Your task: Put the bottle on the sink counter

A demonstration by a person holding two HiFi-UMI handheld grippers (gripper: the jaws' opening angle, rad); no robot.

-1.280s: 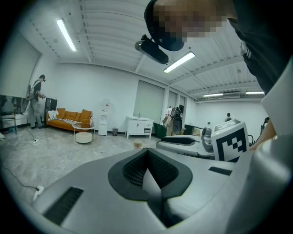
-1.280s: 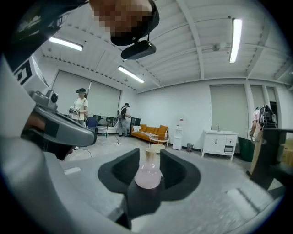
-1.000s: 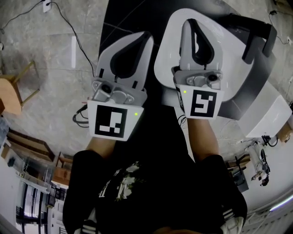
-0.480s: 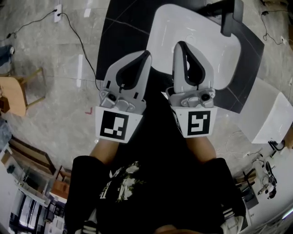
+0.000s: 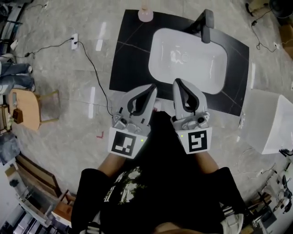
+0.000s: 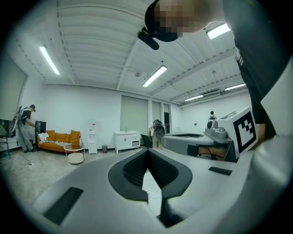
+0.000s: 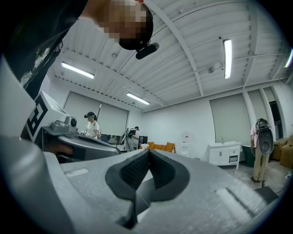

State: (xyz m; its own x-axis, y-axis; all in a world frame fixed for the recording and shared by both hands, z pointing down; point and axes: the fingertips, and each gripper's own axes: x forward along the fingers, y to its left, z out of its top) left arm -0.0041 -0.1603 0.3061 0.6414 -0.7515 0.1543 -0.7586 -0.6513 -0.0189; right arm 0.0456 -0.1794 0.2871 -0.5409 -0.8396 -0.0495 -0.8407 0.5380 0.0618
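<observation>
Grey stone floor (image 5: 68, 114) all round, with a black desk (image 5: 130, 50) carrying a white sink basin (image 5: 192, 68) and a black faucet (image 5: 207, 22). The pink bottle (image 5: 145, 13) sits at the desk's far edge, well apart from both claws. Left claw (image 5: 150, 87) and right claw (image 5: 178, 83) are both pinched together with nothing in them. The only print is the black-and-white square markers (image 5: 125, 142). The gripper views add an orange sofa (image 6: 57, 138) and a white cabinet (image 6: 127, 139), which the head view doesn't show.
</observation>
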